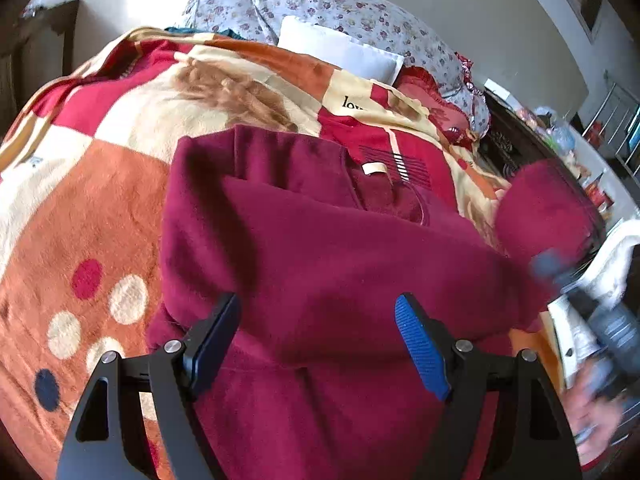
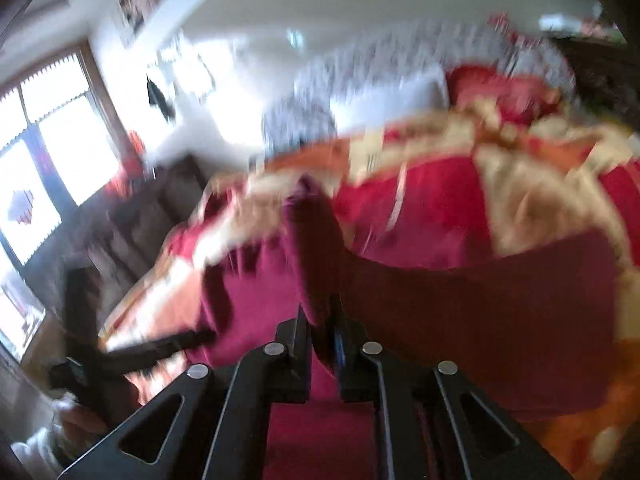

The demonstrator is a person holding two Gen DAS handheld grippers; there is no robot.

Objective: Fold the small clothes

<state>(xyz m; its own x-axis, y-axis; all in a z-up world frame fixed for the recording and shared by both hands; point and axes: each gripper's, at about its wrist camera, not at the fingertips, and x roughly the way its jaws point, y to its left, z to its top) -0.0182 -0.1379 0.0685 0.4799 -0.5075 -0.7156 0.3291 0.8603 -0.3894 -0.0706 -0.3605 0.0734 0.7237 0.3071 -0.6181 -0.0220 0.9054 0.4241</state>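
Observation:
A maroon fleece garment (image 1: 320,248) lies on a patterned blanket (image 1: 80,208) on a bed, with a white label (image 1: 374,168) near its collar. My left gripper (image 1: 318,316) is open just above the garment's near part, its jaws wide apart and holding nothing. My right gripper (image 2: 320,320) is shut on a fold of the maroon garment (image 2: 316,240) and lifts it off the bed; this view is blurred by motion. The right gripper also shows blurred in the left wrist view (image 1: 560,276), holding up the garment's right edge.
Floral pillows (image 1: 340,12) and a white pillow (image 1: 340,50) lie at the head of the bed. A dark cluttered table (image 1: 532,140) stands to the right of the bed. Windows (image 2: 52,140) and dark wooden furniture (image 2: 132,224) are on the left in the right wrist view.

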